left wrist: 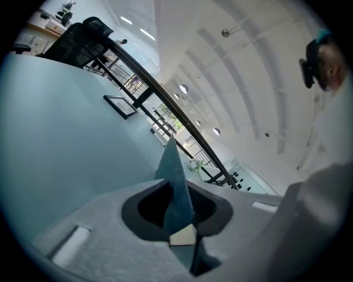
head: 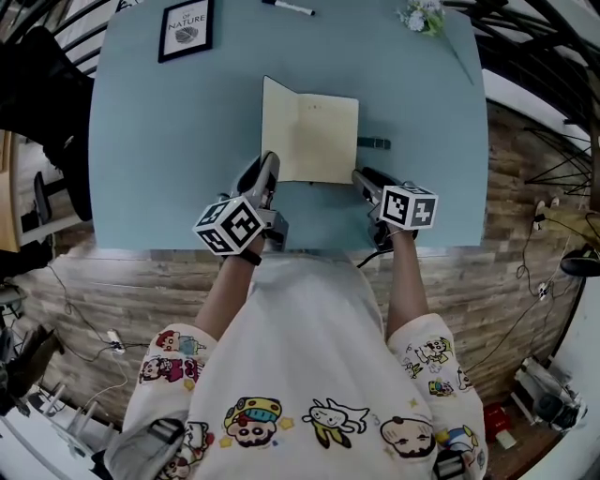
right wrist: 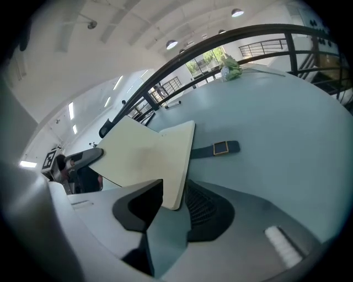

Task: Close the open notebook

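Observation:
The open notebook (head: 314, 141) lies on the blue table (head: 159, 150), cream pages showing, its left half lifted off the surface. My left gripper (head: 266, 167) is at the notebook's near left corner. In the left gripper view its jaws (left wrist: 181, 223) pinch the blue cover (left wrist: 175, 182), which stands upright between them with a cream page corner showing. My right gripper (head: 362, 176) is at the near right corner. The right page's corner (right wrist: 175, 187) sits between its spread jaws (right wrist: 165, 212), with a gap beside it. A dark strap with a brass clasp (right wrist: 220, 147) sticks out from the notebook's right edge.
A framed picture (head: 186, 28) lies at the far left of the table, a black pen (head: 289, 7) at the far edge and a small flower bunch (head: 424, 16) at the far right. The table's near edge runs just behind both grippers, against my body.

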Demonstrator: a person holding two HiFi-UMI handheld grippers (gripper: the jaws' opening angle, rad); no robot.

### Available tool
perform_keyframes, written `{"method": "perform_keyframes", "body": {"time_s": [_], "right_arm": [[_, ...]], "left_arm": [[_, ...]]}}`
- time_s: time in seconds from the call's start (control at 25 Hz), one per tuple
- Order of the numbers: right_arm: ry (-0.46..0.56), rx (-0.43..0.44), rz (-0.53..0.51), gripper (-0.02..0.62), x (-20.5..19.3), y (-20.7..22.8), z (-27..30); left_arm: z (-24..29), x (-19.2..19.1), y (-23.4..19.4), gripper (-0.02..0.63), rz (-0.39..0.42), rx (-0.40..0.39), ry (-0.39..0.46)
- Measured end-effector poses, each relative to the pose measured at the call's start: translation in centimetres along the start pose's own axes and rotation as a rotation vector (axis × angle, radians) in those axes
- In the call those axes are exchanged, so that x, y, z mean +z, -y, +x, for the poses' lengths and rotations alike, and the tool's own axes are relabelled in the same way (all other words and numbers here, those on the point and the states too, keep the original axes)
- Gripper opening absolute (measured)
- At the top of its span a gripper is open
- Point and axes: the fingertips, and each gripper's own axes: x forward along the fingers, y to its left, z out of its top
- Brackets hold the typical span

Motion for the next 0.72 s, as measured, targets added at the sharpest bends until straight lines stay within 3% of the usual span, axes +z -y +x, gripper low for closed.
{"method": "perform_keyframes", "body": {"time_s": [0.16, 0.4, 0.72], "right_arm": [[0.063, 0.005, 0.044, 0.141, 0.1, 0.2, -1.5], [0.146, 0.017, 0.101, 0.140, 0.5, 0.2, -3.8], [0.204, -0.009, 0.179, 0.137, -0.5, 1.8, -5.8]], "left_arm": [[0.5, -0.5, 1.2, 0.064, 0.083, -0.014, -0.047], [1.7, -2.1, 4.0, 0.099, 0.273, -0.020, -0.139], [3.5, -4.5, 6.4, 0.156, 0.450, -0.032, -0.223]]}}
